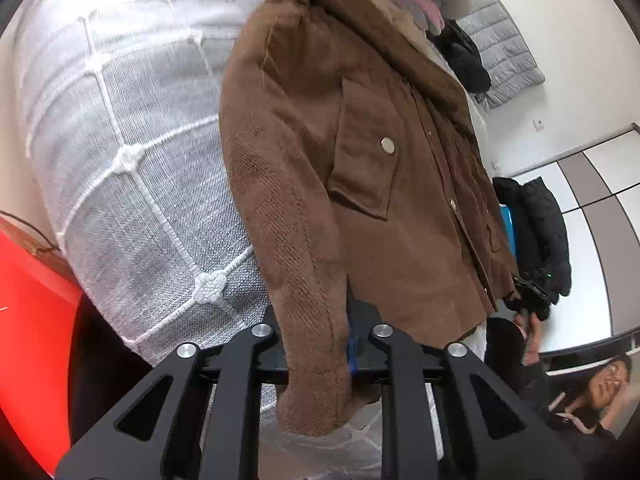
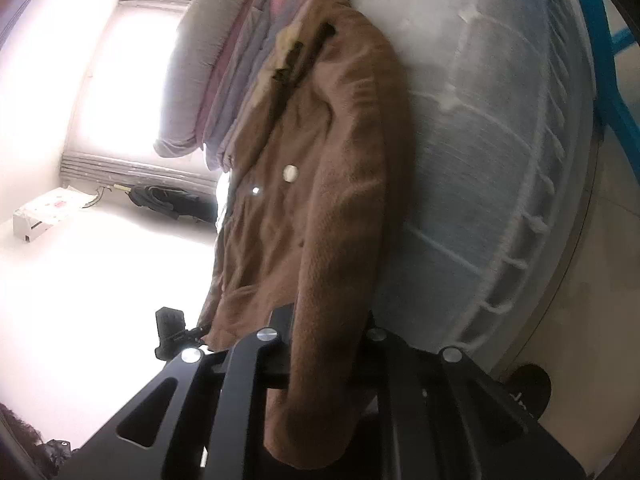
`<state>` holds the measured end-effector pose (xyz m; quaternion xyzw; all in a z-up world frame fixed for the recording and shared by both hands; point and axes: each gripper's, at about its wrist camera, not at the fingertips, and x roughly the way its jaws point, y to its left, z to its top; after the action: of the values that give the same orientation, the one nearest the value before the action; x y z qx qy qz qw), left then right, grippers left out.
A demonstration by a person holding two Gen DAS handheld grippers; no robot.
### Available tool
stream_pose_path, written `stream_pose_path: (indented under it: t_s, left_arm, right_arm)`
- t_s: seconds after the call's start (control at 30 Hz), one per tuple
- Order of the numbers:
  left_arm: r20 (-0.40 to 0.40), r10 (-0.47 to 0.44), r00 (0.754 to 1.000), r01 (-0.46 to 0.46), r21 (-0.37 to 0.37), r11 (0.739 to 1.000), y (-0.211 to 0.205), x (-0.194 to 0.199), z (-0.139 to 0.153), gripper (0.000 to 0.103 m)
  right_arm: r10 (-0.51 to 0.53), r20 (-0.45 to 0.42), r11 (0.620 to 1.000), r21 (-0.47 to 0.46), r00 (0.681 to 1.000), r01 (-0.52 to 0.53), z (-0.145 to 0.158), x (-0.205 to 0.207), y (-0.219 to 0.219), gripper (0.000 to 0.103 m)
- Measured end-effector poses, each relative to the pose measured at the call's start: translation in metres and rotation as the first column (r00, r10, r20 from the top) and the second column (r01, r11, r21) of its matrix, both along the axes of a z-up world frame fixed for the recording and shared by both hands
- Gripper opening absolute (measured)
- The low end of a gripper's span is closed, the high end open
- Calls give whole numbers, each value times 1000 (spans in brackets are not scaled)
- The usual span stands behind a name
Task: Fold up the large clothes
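So the brown fuzzy fleece jacket (image 1: 360,168) is laid out lengthwise straight ahead on the white quilted bed cover (image 1: 132,152), and each sleeve cuff is clamped in a hand-held gripper, left (image 1: 320,344) and right (image 2: 320,344) equally close.

Brown jacket (image 1: 360,184) fills both jaws; white cloth (image 1: 132,152) close behind

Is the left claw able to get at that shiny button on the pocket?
Probably not right now: the left claw is shut on the jacket sleeve, and the button sits farther up.
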<state>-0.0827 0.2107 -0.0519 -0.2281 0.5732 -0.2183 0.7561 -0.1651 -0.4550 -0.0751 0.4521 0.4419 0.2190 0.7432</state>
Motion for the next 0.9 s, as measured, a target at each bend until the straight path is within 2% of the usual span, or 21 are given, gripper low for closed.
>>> stream_pose_path:
  t_s: [0.17,0.3,0.4,0.6,0.73,0.83,0.9]
  left_arm:
    - [70,47,996,-45,-37,998,2,-14,30,11]
    - [159,52,986,-42,-63,997,9,-31,76,11]
    - [185,36,982,-22,-75,997,15,-46,96,11]
    - [171,27,985,-6,-122,992,28,-82,102,10]
    - [181,30,983,1,-168,986,38,-120,117,11]
    - [173,-17,985,44,-150,988,39,-146,120,11]
    - [137,-57,989,66,-67,996,39,-159,107,13]
  right_arm:
    - [-17,108,999,53,994,11,38,1,15,12]
    - [-22,176,997,80,984,8,67,-11,21,12]
    - [-28,216,995,100,976,6,83,-28,21,11]
    - [-58,232,988,154,971,22,93,-67,10,12]
    - [-61,248,985,174,967,18,111,-91,16,11]
    - [-31,244,990,139,969,-3,122,-114,19,12]
    - [49,196,998,37,979,-57,117,-133,20,12]
